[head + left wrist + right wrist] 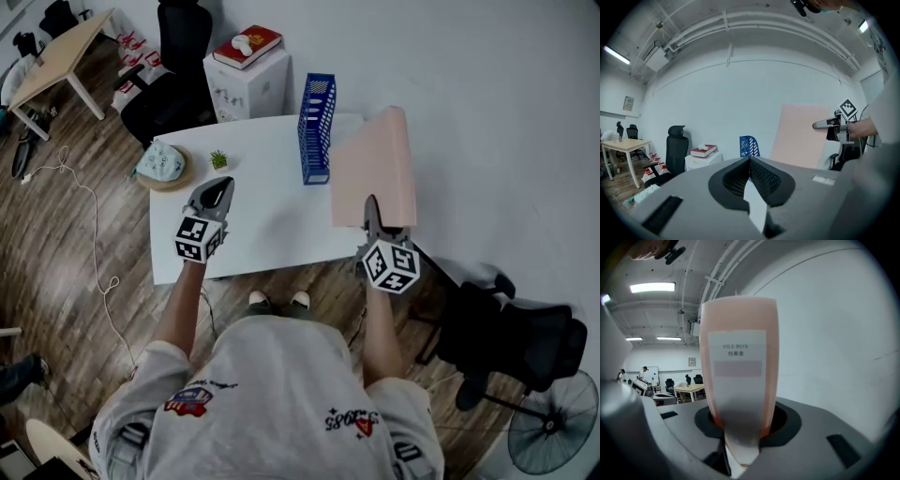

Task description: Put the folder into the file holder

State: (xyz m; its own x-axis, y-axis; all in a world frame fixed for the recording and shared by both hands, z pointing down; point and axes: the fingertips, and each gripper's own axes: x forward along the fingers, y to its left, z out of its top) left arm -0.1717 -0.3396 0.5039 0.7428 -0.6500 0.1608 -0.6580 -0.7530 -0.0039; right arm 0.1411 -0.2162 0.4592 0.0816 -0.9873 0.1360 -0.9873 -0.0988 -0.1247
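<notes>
The right gripper (372,208) is clamping its fingers on the near edge of the upright folder (375,169), just right of the holder (317,127) on the bench (262,225). The folder probably needs lining up with a slot before lowering, while the left gripper (214,192) is hovering with fingers closed and empty.

Head view: above person, steeply down over left gripper (220,185) and right gripper (372,202). Left gripper view: behind its jaws, near level; file holder (749,146) ahead, folder (801,136) to right. Right gripper view: folder fills close foreground. All 3 share folder.
</notes>
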